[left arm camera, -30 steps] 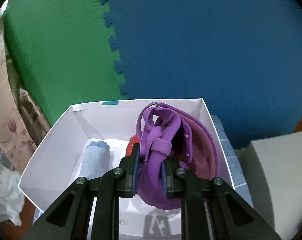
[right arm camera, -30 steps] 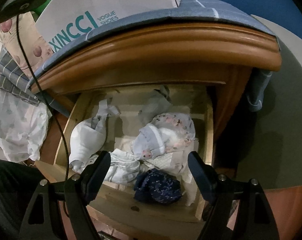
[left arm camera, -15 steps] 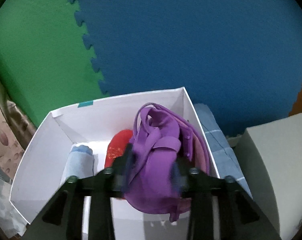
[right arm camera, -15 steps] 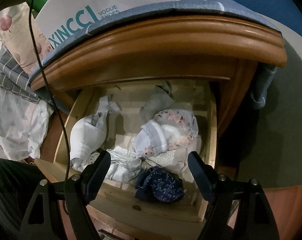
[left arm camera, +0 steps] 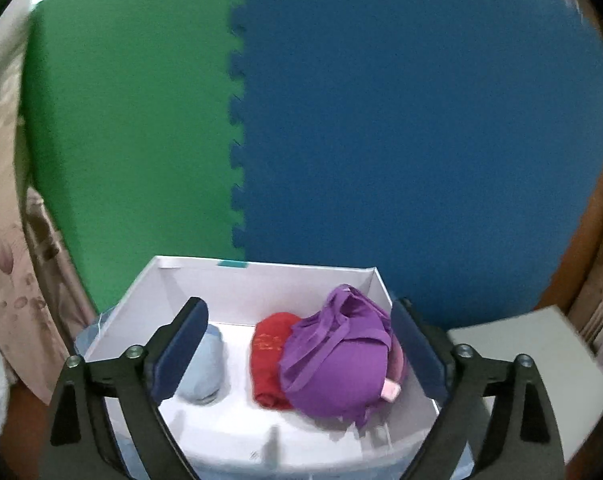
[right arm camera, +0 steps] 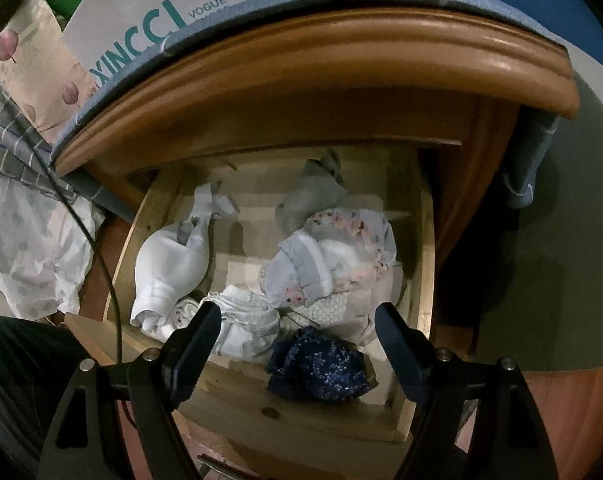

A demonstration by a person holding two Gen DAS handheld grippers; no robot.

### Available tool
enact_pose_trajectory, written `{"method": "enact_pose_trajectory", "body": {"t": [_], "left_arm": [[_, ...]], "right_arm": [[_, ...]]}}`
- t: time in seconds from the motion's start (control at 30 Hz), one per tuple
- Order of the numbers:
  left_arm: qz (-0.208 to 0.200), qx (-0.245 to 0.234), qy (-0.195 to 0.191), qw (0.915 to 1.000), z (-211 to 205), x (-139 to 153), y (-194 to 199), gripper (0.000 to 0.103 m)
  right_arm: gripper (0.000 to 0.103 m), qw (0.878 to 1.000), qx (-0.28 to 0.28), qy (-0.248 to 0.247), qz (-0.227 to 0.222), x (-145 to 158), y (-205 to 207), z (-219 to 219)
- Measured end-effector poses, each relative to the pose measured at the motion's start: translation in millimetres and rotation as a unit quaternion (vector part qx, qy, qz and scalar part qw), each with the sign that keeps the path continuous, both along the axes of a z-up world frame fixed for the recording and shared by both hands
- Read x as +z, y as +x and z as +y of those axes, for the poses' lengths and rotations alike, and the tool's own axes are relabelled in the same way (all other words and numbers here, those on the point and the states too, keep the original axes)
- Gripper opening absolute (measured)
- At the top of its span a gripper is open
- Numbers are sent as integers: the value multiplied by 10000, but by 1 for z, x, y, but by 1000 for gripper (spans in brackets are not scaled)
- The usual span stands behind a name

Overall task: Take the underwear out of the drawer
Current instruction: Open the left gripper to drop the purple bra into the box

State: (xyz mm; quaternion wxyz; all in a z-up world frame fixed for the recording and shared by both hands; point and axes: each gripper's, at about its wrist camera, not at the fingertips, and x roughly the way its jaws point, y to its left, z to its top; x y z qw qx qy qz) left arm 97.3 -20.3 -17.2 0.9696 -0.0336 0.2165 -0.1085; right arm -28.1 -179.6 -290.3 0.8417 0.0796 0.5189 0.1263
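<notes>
An open wooden drawer (right arm camera: 415,264) of crumpled underwear (right arm camera: 329,256) is framed by the wide-open, empty right gripper (right arm camera: 297,340). A purple bra (left arm camera: 337,364) lies released in a white cardboard box (left arm camera: 269,280); the left gripper (left arm camera: 299,344), just opened wide, holds nothing.

Open drawer (right arm camera: 205,384), overhanging wooden top (right arm camera: 341,60)

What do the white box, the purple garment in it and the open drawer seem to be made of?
Box: likely matte white cardboard, with thin folded walls and creased corners.
Purple garment: soft stretchy fabric, by its rounded cup and limp straps.
Drawer: pale unfinished wood, probably pine; grain and a knot show on its front.
</notes>
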Motion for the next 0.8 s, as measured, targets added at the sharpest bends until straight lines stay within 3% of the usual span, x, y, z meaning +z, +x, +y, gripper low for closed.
{"method": "enact_pose_trajectory", "body": {"t": [0.1,0.2,0.33,0.47,0.53,0.63,0.8], "left_arm": [[-143,-61,-144,9998,43,3,-44,102],[-307,-85,32,9995,81,-8,-91,102],[-317,-146,526,9980,123,-46,-149,102],[124,-367,792,9961,153,-102,-177,102],[457,-433,591,9963,165,-128,-179,102],[561,-358,339,9972,173,-152,-183,102],[1121,-589,-135,9919,163,-163,-165,102]], "right_arm": [[81,10000,22,6,55,-3,0,-1],[81,9999,-45,99,125,-6,0,-5],[81,9992,-261,214,197,-9,-2,-16],[81,9987,-457,204,-45,-1,-5,-22],[81,9987,-461,222,34,-4,-6,-22],[81,9988,-334,26,363,-22,-7,-13],[81,9950,-7,-489,875,-46,-6,14]]}}
